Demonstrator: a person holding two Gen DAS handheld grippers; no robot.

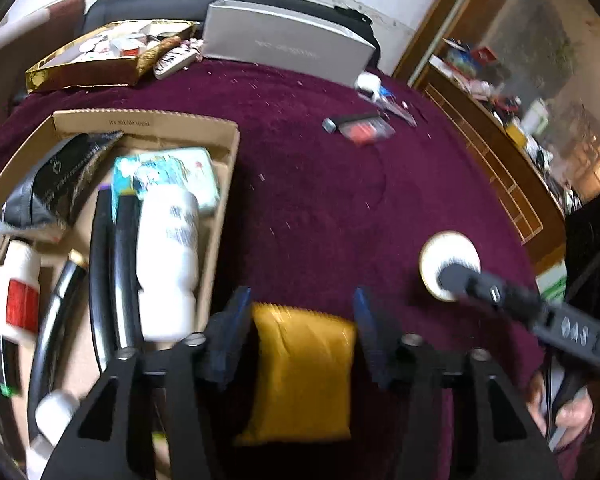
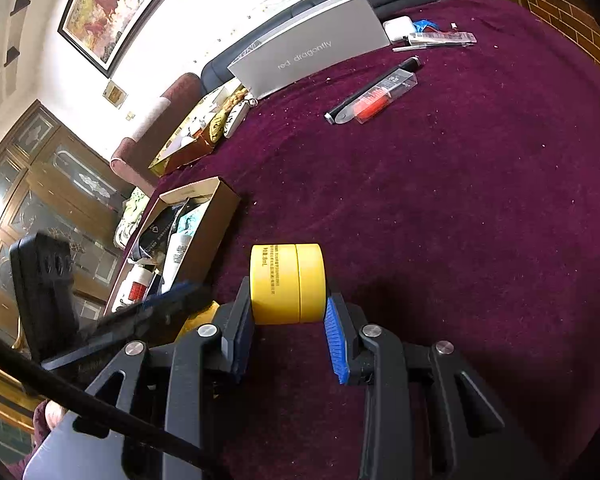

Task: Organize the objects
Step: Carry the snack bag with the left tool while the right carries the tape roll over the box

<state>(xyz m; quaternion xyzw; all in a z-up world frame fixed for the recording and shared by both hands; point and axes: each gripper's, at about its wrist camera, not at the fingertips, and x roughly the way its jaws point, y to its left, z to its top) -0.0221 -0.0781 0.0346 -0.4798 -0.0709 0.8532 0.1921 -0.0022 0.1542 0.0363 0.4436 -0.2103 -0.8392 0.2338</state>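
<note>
A yellow packet lies on the maroon cloth between the blue pads of my left gripper, which stands open around it, just right of a cardboard box. The box holds a white bottle, a black pouch, a teal packet and several tubes. My right gripper is shut on a round yellow jar, held on its side just above the cloth. In the left wrist view that jar shows end-on at the right, with the right gripper behind it.
A grey shoe box and a gold tray of small items stand at the far edge. A clear case with red contents and a black pen lie mid-cloth. Wooden shelving runs along the right.
</note>
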